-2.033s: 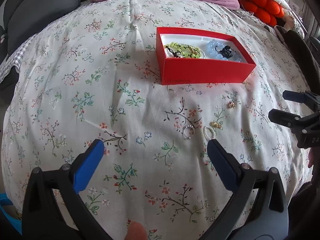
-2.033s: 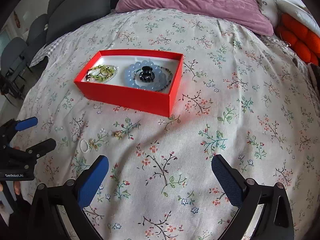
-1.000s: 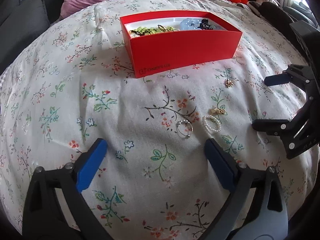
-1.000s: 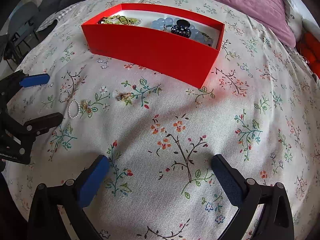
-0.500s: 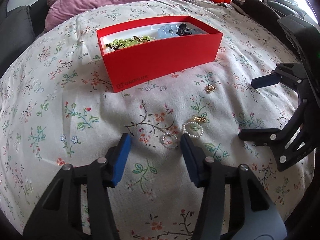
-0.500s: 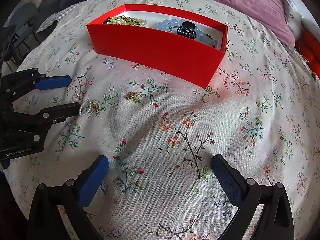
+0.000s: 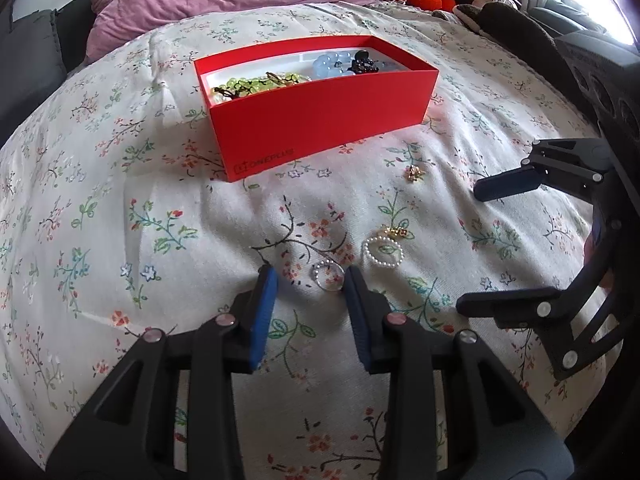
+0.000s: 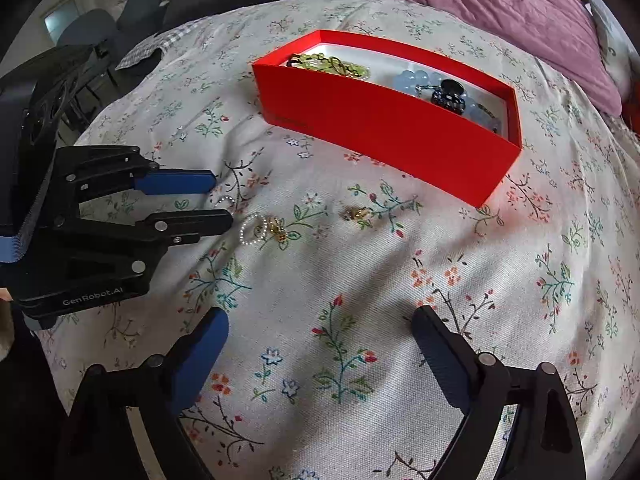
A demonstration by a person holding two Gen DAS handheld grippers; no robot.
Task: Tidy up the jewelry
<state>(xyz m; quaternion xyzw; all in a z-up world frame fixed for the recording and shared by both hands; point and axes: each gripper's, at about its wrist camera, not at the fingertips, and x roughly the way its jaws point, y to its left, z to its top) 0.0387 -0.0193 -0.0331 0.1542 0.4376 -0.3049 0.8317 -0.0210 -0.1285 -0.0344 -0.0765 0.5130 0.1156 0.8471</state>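
A: Where is the jewelry?

B: Some of it sits in the red box [image 7: 320, 120] on the flowered bedspread [image 7: 120, 208]: a string of green beads [image 7: 256, 82] at one end, a pale blue bead bracelet [image 7: 332, 65] with a black hair clip [image 7: 362, 63] on it at the other. The rest lies loose on the cloth in front of the box.

A: Which loose pieces?

B: A small silver ring [image 7: 327, 276], a white pearl ring [image 7: 383, 251] just beside it, a gold charm [image 7: 396, 233] touching the pearl ring, and a second gold piece [image 7: 414, 173] nearer the box, apart from the others.

A: What is the left gripper doing?

B: The left gripper [image 7: 308, 280] points down at the cloth, and its jaws are closing. The silver ring lies between the blue pads, close against the right-hand one. The other pad stands clear of it, so the ring is not pinched yet.

A: And the right one?

B: The right gripper [image 8: 320, 324] hangs over bare cloth, well to the side of the loose pieces. Its jaws are wide and beginning to close, with nothing between them.

A: Is the box itself touched?

B: No, both tools are apart from it.
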